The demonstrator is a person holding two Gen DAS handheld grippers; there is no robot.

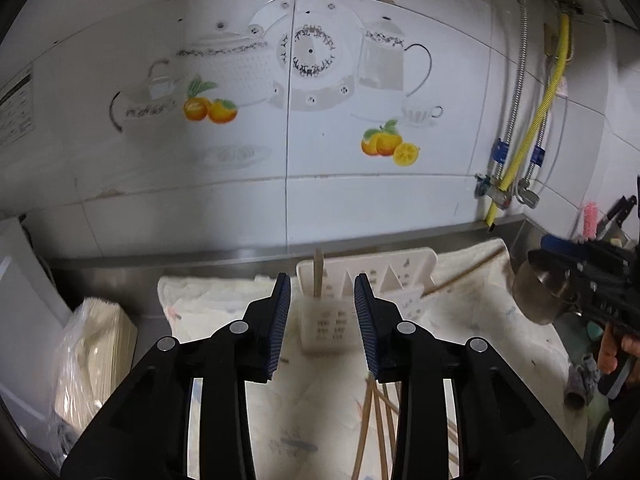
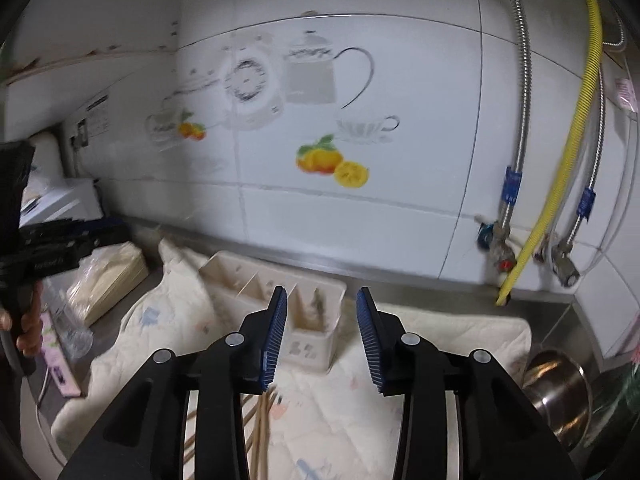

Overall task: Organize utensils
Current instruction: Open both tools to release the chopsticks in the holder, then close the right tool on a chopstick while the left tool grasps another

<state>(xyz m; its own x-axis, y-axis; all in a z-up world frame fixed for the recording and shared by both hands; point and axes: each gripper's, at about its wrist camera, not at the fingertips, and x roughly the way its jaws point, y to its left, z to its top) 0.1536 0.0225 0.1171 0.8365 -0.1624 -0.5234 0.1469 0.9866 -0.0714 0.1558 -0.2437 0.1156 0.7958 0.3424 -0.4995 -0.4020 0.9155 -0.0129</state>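
the tiled wall (image 1: 320, 140) closes the back of the scene, and a steel counter edge (image 1: 200, 258) runs along its foot. on the counter lies a pale cloth (image 1: 224, 296), which reaches almost to the wall; to its left the room is taken by a wrapped stack of paper (image 1: 96, 344), to its right by a steel pot (image 2: 560, 392).

the cream utensil holder (image 1: 340, 320) stands on the cloth near the wall, with one chopstick (image 1: 318, 272) upright in a back compartment. loose chopsticks (image 1: 372, 424) lie on the cloth in front of it, partly under the fingers.

the left gripper (image 1: 322, 320) is partly open and holds nothing; the holder shows in the gap but the pads do not touch it. the right gripper (image 2: 322, 332) is also partly open and empty.

both views are blurred. the lower ends of the loose chopsticks are cut off by the picture edge, so i cannot count them.
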